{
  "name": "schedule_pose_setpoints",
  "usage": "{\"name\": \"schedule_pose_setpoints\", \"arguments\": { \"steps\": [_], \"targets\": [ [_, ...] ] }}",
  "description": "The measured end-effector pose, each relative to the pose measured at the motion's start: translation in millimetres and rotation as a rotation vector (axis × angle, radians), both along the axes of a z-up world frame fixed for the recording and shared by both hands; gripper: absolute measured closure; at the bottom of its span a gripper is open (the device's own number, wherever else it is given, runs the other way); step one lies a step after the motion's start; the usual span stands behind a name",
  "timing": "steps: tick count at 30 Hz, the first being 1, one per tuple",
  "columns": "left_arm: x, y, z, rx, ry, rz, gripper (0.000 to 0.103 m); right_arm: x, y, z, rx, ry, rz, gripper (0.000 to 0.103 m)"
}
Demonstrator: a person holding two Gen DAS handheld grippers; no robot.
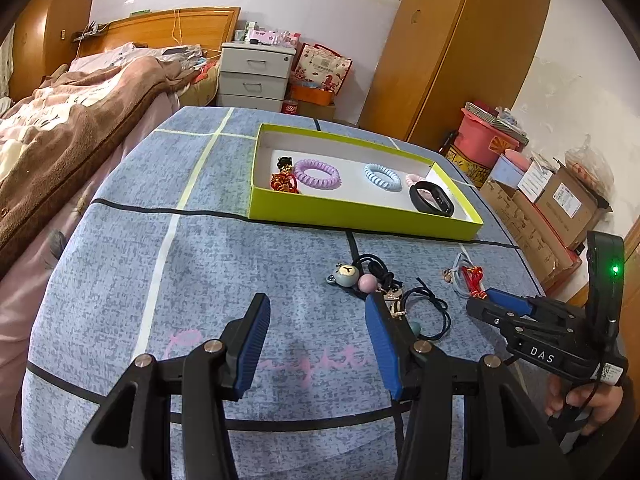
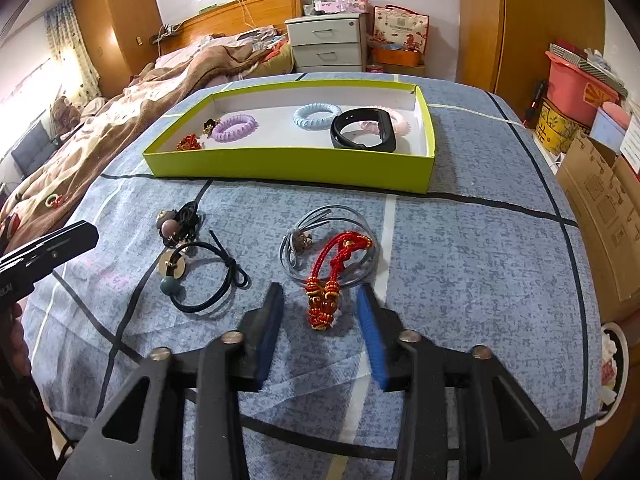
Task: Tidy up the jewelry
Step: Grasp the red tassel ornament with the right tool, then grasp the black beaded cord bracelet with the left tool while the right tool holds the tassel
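1. The bench [image 2: 460, 240] is draped in a blue-grey cloth with black and pale stripes. A bed with a brown blanket [image 2: 172, 80] runs along its left side, and a white drawer unit [image 2: 328, 42] stands against the far wall.
2. A shallow lime-green box [image 2: 288, 164] lies at the bench's far side. In it I count three coiled hair ties: one purple [image 2: 235, 126], one light blue [image 2: 316, 115] and one pink, half hidden behind a black wristband [image 2: 363, 130]. A red knotted charm [image 2: 189, 143] sits in its left corner.
3. The right tool [image 2: 320, 336] points down at the cloth with its jaws apart. The beaded end of a red corded charm [image 2: 324, 300] lies between the fingertips, with no pad pressing on it.
4. A grey cord bracelet [image 2: 320, 240] lies under that charm's loop.
5. The left tool [image 1: 318, 338] hovers with jaws wide apart, nothing between them. Just beyond its right finger lies a cluster of black hair ties with ornaments [image 1: 372, 280].
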State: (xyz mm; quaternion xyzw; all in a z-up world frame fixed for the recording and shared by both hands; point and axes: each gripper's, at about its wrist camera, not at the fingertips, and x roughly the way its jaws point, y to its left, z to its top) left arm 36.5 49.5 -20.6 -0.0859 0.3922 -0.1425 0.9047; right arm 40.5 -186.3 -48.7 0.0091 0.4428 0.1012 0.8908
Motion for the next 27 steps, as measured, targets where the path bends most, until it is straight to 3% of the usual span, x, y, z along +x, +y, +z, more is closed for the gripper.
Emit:
{"name": "schedule_pose_setpoints", "arguments": {
  "steps": [4,5,21,27],
  "targets": [
    [1,1,-2,-0.001,0.009,0.005,0.052,1,-1,-1,0.003,0.001,0.000,0.081],
    [1,1,-2,-0.002,0.008,0.005,0.052,1,-1,-1,0.000,0.001,0.001,0.087],
    [5,-8,-4,0.010,0.022,-0.018,0.052,-16,-16,23,0.055,-0.102,-0.023,0.089],
    [14,-20,-8,0.008,0.042,-0.046,0.052,-17,-30,25,0.070,-0.101,-0.052,0.089]
  ]
}}
